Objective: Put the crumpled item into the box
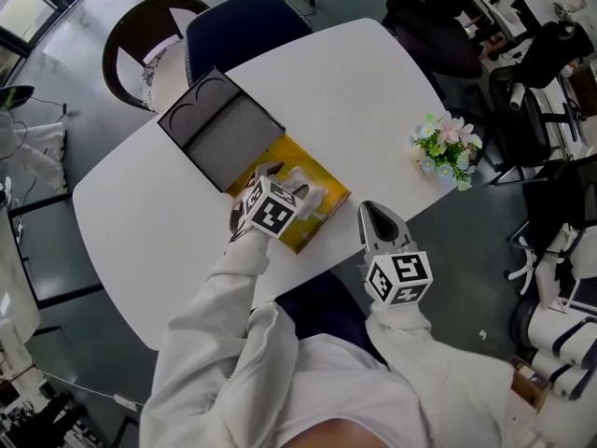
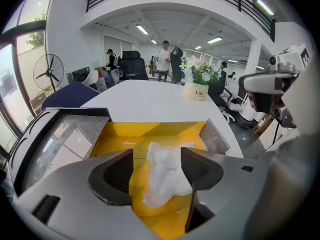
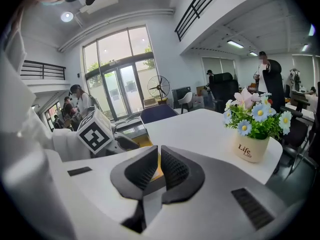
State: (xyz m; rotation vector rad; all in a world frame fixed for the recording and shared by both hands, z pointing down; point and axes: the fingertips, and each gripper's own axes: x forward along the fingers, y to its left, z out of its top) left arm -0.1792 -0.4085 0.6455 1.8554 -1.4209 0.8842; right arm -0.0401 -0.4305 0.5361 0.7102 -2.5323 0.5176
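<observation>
- The left claw (image 2: 157, 165) is spread wide and tilts down into the open yellow box (image 2: 150, 130). Its jaws stand either side of the crumpled tissue (image 2: 167, 176) without pinching it, which suggests a release inside the box.
- The tissue lies on the box floor between those jaws, close against the right-hand one; whether it touches cannot be told.
- It is white, soft and bunched into irregular folds, bright against the yellow lining.
- The grey lid (image 1: 219, 129) lies folded back beyond the claw, leaving the box mouth free.
- The right claw (image 3: 159, 168) is pressed together and empty, held aside near the desk (image 1: 354, 91) edge, likely just waiting.
</observation>
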